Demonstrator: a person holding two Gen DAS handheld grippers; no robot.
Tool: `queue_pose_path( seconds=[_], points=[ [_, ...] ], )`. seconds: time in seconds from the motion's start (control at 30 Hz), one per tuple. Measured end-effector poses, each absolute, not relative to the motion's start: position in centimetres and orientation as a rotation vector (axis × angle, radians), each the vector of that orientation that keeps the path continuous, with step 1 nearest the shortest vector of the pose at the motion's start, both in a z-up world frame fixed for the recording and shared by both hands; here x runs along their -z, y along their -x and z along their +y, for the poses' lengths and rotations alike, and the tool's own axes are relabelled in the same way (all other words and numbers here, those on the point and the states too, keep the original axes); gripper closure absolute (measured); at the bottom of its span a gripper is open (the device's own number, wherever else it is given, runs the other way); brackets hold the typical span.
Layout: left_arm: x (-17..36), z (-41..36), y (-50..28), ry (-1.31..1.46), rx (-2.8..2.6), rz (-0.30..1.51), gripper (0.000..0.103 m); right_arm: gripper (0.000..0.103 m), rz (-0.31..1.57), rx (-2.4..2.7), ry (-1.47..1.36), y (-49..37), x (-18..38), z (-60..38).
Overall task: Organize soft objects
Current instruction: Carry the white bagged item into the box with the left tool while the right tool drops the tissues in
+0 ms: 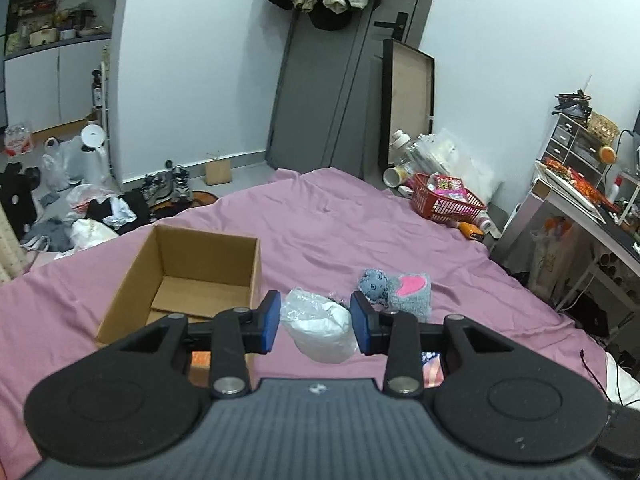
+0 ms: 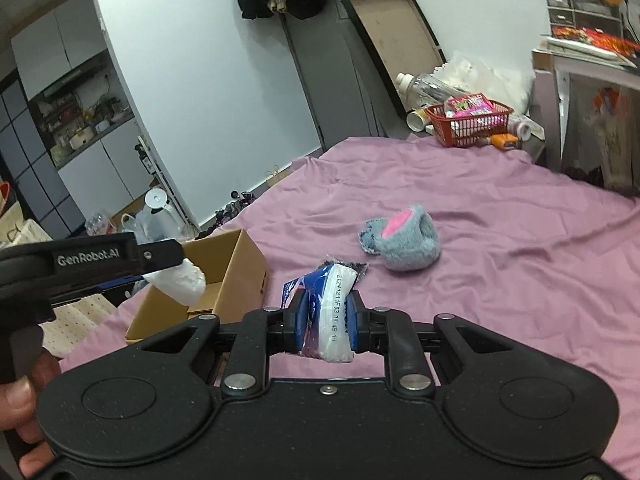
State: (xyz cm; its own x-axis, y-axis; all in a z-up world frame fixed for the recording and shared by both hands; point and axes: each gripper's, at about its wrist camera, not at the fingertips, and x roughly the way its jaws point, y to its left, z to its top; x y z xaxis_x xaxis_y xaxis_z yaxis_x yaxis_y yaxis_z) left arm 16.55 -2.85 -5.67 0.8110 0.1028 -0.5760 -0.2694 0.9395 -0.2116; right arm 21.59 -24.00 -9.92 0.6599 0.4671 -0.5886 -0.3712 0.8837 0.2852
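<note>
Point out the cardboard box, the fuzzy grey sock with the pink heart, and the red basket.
cardboard box [image 1: 208,254]: left wrist view, on its inner back wall.
fuzzy grey sock [image 2: 412,250]: right wrist view, on its grey body below the pink patch.
red basket [image 1: 434,204]: left wrist view, on its front mesh wall.

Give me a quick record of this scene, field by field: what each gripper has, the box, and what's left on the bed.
left gripper: holds a white plastic bag above the bed, beside the box
right gripper: shut on a blue and white packet
cardboard box: open, on the pink bedsheet, nothing visible inside
left on bed: fuzzy grey sock with pink heart
far corner: red basket
</note>
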Motion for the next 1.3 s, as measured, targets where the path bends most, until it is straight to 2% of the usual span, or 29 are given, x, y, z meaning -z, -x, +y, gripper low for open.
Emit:
queue_pose_path(
  seconds=[0.43,0.97,1.3],
  points=[
    [8.5,4.2,-18.1,0.426,-0.174,0.667,0.067,0.083,0.704,-0.527,-0.097,-23.0,9.6,-17.6],
    [7.8,9.1,-17.3,0.497,-0.148,0.585,0.067,0.083,0.654,-0.598,-0.134,-24.2,7.0,-11.0],
    [8.7,12.6,-17.8,0.555,-0.223,0.602,0.067,0.083,0.716,-0.644,-0.174,-26.2,7.8,-8.9]
  ],
)
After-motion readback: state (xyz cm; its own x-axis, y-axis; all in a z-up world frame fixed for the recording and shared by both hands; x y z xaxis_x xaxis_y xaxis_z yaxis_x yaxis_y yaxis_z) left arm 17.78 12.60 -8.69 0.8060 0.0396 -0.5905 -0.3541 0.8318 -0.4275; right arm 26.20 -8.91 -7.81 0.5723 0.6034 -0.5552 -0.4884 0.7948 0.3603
